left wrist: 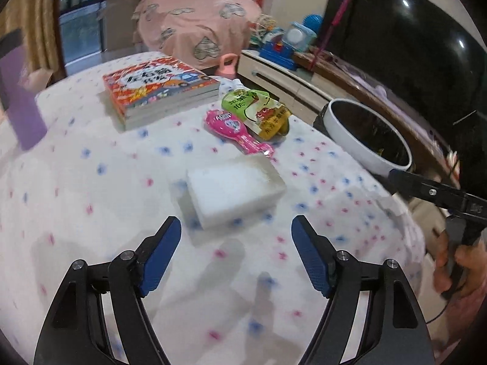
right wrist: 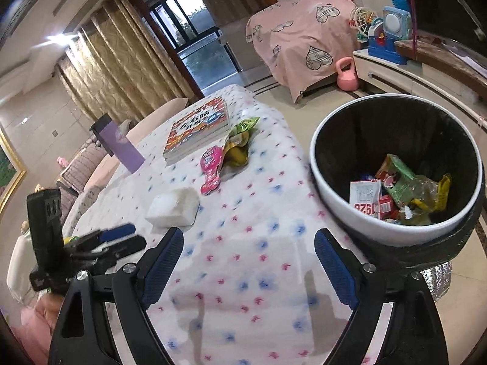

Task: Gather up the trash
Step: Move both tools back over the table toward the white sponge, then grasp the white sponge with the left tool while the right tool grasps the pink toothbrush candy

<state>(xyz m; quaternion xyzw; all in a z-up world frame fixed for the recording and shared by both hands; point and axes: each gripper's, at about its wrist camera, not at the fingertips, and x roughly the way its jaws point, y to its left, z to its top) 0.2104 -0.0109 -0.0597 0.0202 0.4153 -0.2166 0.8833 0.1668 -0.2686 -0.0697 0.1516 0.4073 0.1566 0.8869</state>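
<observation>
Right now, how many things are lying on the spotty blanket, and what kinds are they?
Books: 2, stacked
Snack wrappers: 2, a pink wrapper and a green pouch
White sponge block: 1
Purple box: 1, standing upright
Total: 6

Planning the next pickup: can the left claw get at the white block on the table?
Probably yes: the left claw is open, the white block lies just ahead, and nothing lies between them.
</observation>
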